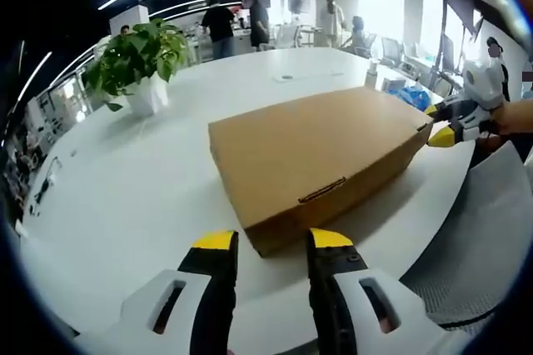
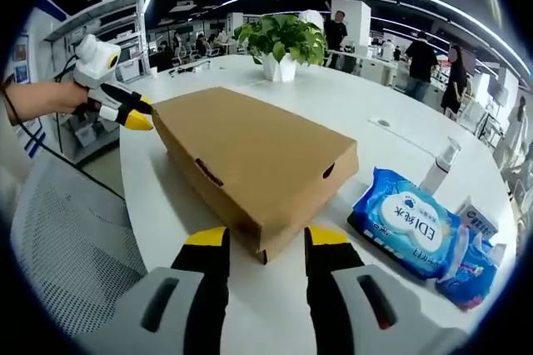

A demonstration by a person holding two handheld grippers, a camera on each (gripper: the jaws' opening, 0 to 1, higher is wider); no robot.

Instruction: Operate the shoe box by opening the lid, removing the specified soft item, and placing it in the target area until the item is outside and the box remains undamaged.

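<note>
Closed shoe box (image 1: 321, 159) on white table (image 1: 133, 205); left gripper (image 1: 271, 242), right gripper (image 2: 258, 238) spread at opposite corners; wipes pack (image 2: 404, 222) at 3 o'clock.

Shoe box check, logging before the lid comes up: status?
Left gripper and right gripper open, one at each end. Shoe box shut, on the table. Wipes pack beside it, apart.

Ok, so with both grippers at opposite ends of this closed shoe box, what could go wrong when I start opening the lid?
1. The shoe box overhangs the table edge near the right gripper; pushing could tip it off.
2. The left gripper and right gripper are both open at opposite corners; squeezing hard may crease the cardboard.
3. The wipes pack and bottle lie beside the box; a swinging lid might knock them.
</note>
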